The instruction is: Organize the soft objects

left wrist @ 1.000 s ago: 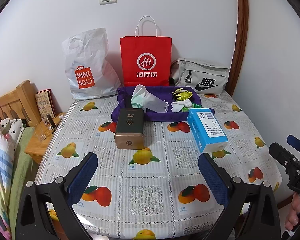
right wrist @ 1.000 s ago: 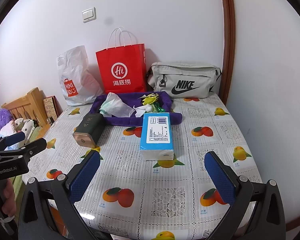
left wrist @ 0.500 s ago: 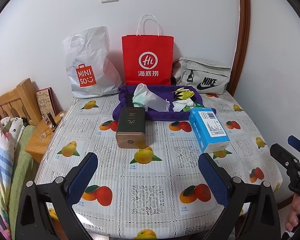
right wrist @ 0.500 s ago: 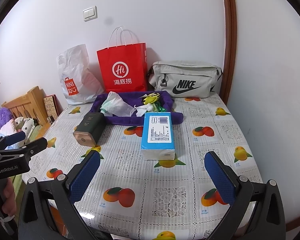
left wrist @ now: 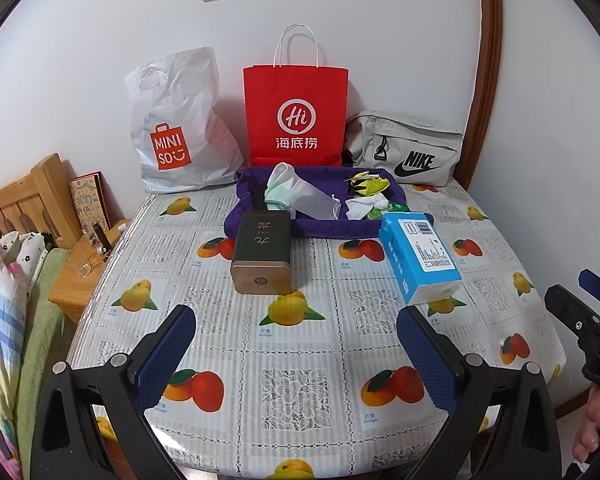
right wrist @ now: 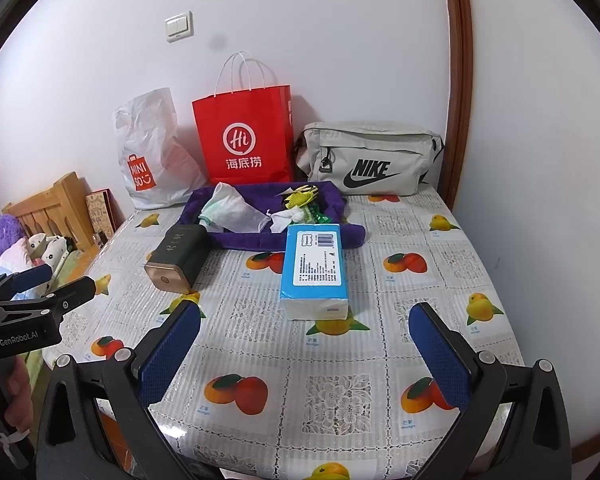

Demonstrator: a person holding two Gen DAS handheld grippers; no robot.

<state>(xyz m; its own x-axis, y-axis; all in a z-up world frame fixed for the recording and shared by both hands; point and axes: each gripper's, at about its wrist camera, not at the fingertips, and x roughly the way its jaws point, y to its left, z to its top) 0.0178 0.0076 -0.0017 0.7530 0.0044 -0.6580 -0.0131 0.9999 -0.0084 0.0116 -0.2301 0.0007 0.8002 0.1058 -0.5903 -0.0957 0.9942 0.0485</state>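
Observation:
A purple fabric tray (left wrist: 324, 230) (right wrist: 260, 240) lies at the back of the table with a white-green cloth (left wrist: 300, 196) (right wrist: 232, 210), a yellow-black item (left wrist: 370, 185) (right wrist: 300, 198) and a white-green bundle (left wrist: 366, 208) (right wrist: 296, 216) in it. A blue tissue pack (left wrist: 418, 262) (right wrist: 315, 272) lies in front of it on the right. My left gripper (left wrist: 296, 344) and right gripper (right wrist: 304, 344) are open and empty above the table's near edge.
A dark box with a gold end (left wrist: 262, 256) (right wrist: 176, 256) lies left of the tissue pack. A Miniso bag (left wrist: 176, 128), a red paper bag (left wrist: 296, 116) and a grey Nike bag (left wrist: 408, 148) stand along the wall. A bed (left wrist: 4, 300) is at the left.
Both grippers have drifted very slightly; the scene sits a little lower in the left wrist view. Nothing on the table has moved.

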